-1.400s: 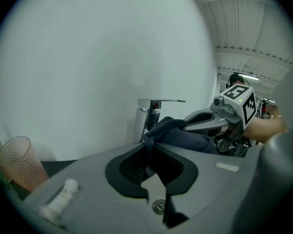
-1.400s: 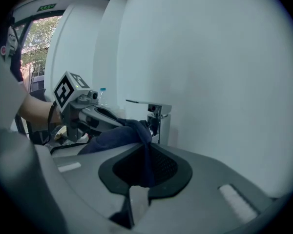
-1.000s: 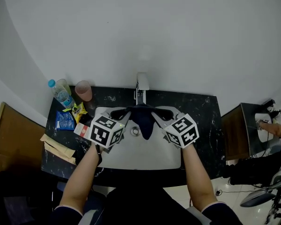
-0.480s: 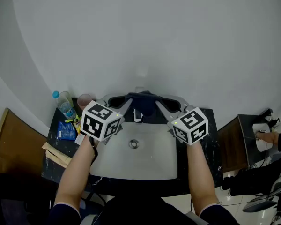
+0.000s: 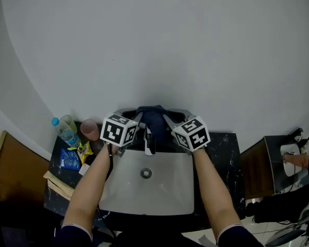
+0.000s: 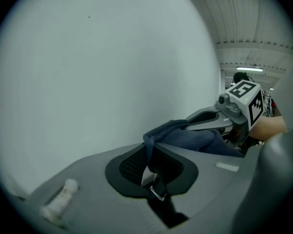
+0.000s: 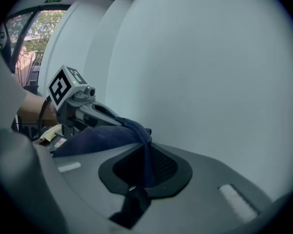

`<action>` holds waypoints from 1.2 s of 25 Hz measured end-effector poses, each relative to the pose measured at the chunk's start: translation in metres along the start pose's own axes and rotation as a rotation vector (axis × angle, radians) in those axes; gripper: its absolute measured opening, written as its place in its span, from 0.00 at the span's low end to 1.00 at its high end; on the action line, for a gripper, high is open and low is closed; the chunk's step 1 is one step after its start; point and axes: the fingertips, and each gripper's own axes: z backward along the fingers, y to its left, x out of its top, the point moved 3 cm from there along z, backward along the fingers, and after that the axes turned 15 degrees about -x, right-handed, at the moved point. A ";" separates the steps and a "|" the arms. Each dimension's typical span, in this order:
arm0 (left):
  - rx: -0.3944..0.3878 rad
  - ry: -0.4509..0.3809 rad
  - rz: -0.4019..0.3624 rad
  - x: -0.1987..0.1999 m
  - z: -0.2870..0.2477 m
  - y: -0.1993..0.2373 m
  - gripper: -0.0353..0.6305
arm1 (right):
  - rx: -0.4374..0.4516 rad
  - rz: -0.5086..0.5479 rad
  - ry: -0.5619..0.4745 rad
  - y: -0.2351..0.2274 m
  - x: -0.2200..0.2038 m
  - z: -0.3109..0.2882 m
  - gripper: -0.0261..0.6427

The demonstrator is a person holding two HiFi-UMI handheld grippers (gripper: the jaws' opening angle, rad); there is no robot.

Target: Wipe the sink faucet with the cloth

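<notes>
A dark blue cloth (image 5: 151,116) is stretched between my two grippers, close to the white wall and just behind the top of the chrome faucet (image 5: 150,142). My left gripper (image 5: 139,117) is shut on the cloth's left end (image 6: 158,136). My right gripper (image 5: 165,118) is shut on its right end (image 7: 139,133). Each gripper view shows the other gripper across the cloth: the right one (image 6: 223,117) and the left one (image 7: 95,112). The white sink basin (image 5: 144,189) lies below and nearer to me. Whether the cloth touches the faucet is hidden.
On the black counter (image 5: 222,153), left of the sink, stand a water bottle (image 5: 65,130) and a pink cup (image 5: 90,129), with snack packets (image 5: 73,156) and brown paper (image 5: 61,178) nearby. A dark side table (image 5: 268,158) is at the right.
Both grippers have carried the cloth from over the basin, in front of the faucet, up and back to behind the faucet near the wall, and have drawn closer together.
</notes>
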 end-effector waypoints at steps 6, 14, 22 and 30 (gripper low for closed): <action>-0.006 -0.013 0.020 -0.004 0.000 0.002 0.09 | 0.012 -0.034 0.008 0.005 -0.007 -0.005 0.09; -0.032 -0.028 0.001 -0.013 0.022 -0.030 0.09 | 0.003 -0.007 -0.002 0.022 -0.006 0.029 0.09; -0.051 -0.039 -0.023 -0.017 0.036 -0.051 0.09 | -0.012 0.003 -0.013 0.032 -0.006 0.053 0.09; -0.058 -0.041 0.010 -0.017 0.022 -0.032 0.09 | -0.002 -0.027 -0.008 0.024 -0.006 0.032 0.09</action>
